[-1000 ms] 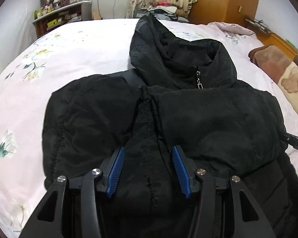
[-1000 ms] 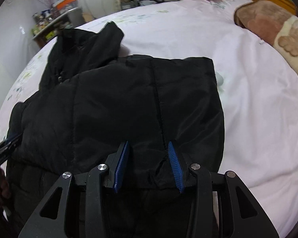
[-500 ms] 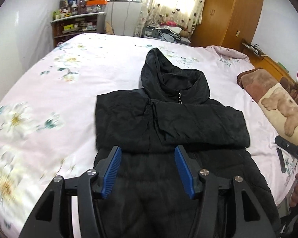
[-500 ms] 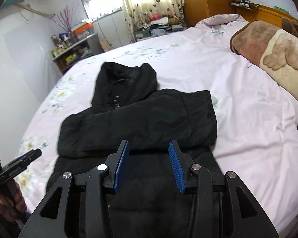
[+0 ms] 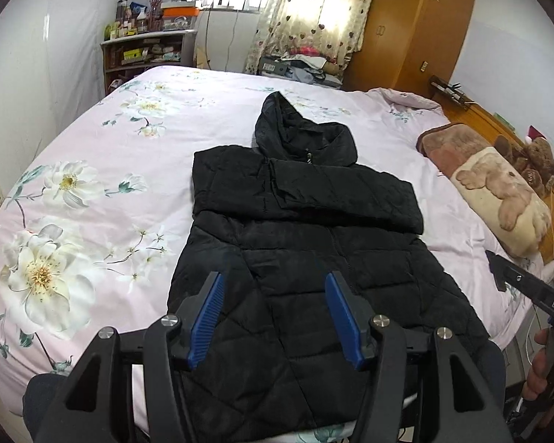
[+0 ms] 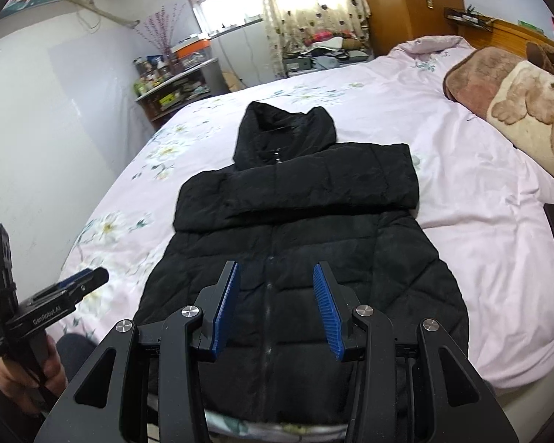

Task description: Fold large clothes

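The black padded jacket (image 5: 306,243) lies flat on the bed (image 5: 103,192), ahead of and below both jaws, sleeves folded across its chest. The left gripper (image 5: 275,313) and right gripper (image 6: 275,306) hang half-open, empty. Risk: its puffy filling may spring open; the hem overhanging the bed edge could slide off.

Both grippers, left (image 5: 275,317) and right (image 6: 275,308), have black angular frames, ribbed blue finger pads (image 5: 207,317), silver screws and white lettering.
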Available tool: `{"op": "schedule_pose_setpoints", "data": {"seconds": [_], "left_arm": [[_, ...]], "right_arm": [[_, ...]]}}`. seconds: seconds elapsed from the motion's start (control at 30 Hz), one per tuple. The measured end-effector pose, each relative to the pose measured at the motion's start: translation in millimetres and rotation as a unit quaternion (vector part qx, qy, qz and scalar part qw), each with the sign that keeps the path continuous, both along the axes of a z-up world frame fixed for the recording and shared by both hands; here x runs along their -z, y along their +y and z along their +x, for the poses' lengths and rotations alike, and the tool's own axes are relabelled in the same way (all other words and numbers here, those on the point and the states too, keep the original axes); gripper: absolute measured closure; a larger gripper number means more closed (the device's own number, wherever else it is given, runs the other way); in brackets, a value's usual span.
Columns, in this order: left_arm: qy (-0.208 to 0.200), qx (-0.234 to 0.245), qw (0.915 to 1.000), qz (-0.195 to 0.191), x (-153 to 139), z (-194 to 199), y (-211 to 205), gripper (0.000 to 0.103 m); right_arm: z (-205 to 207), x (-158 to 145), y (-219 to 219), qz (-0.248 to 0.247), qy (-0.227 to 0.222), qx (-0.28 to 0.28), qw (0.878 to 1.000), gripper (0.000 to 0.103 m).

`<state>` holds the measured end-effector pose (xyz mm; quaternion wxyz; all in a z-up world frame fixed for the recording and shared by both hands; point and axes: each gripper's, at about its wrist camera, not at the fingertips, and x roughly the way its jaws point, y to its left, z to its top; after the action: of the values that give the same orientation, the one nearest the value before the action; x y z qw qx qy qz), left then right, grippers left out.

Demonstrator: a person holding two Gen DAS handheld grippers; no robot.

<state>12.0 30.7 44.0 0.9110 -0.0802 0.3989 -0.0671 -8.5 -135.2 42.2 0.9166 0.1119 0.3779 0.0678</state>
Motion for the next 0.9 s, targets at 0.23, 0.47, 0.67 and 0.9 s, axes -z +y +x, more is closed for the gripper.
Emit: {"op": "schedule_pose_setpoints", "data": {"seconds": [0.23, 0.47, 0.67, 0.9], "left_arm": [[-0.022, 0.007, 0.9997, -0.005, -18, -10, 1, 0.040], [-0.028, 0.002, 0.9996, -0.002, -29, 8, 2, 0.037], [-0.032, -0.001, 0.9995, 0.000, -37, 42, 1, 0.037], [-0.034, 0.005, 0.9992, 0.021, -37, 107, -7, 0.036]], "right_arm": [[-10, -14, 6, 0.000, -0.019, -0.008, 1.000, 0.061], [7, -21, -1, 0.011, -0.026, -0.014, 0.999, 0.060], [41, -19, -13, 0.016, -0.021, -0.005, 1.000, 0.060], [101, -19, -21, 0.011, -0.020, -0.017, 1.000, 0.060]]}}
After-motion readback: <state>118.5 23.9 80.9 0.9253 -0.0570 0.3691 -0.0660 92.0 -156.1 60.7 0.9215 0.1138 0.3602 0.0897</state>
